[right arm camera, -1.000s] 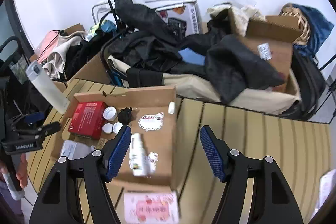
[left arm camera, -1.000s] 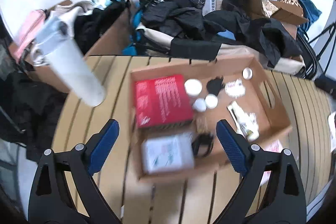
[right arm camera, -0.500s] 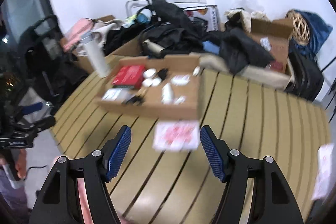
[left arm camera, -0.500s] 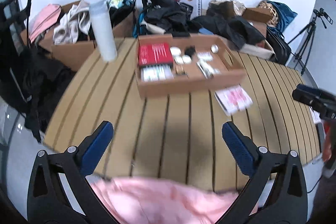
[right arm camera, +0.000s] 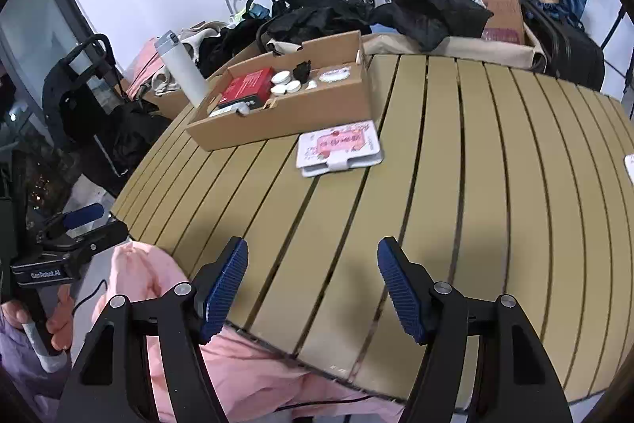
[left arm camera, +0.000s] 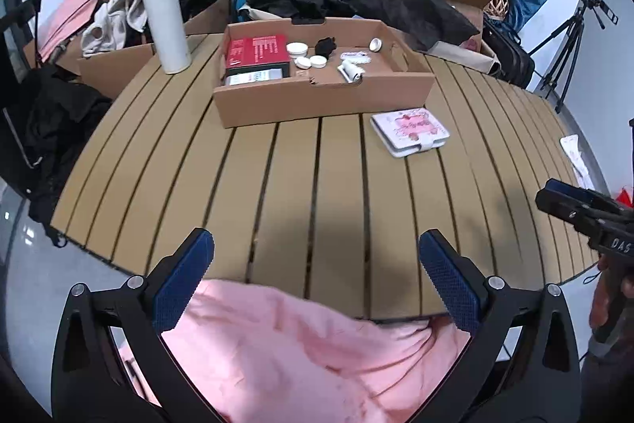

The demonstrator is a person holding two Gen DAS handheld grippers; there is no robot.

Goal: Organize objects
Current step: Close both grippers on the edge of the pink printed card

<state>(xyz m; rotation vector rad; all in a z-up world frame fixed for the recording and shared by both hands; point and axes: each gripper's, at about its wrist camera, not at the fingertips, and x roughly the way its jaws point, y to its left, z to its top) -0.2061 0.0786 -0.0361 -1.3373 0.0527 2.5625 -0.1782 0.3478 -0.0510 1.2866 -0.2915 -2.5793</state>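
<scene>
Both the left gripper [left arm camera: 317, 278] and right gripper [right arm camera: 313, 288] hang spread apart, holding nothing, over the slatted table's [left arm camera: 317, 185] near edge; a cardboard tray [left arm camera: 325, 94] sits toward its far edge.

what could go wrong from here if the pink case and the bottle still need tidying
The pink case lies flat on the slats, so open fingers may slide it instead of gripping. The white bottle stands tall near the table edge, beside the cardboard box; a bump could topple it off.

Cardboard box [left arm camera: 325, 98], white flask [left arm camera: 164, 22], slatted table [left arm camera: 297, 185]
</scene>
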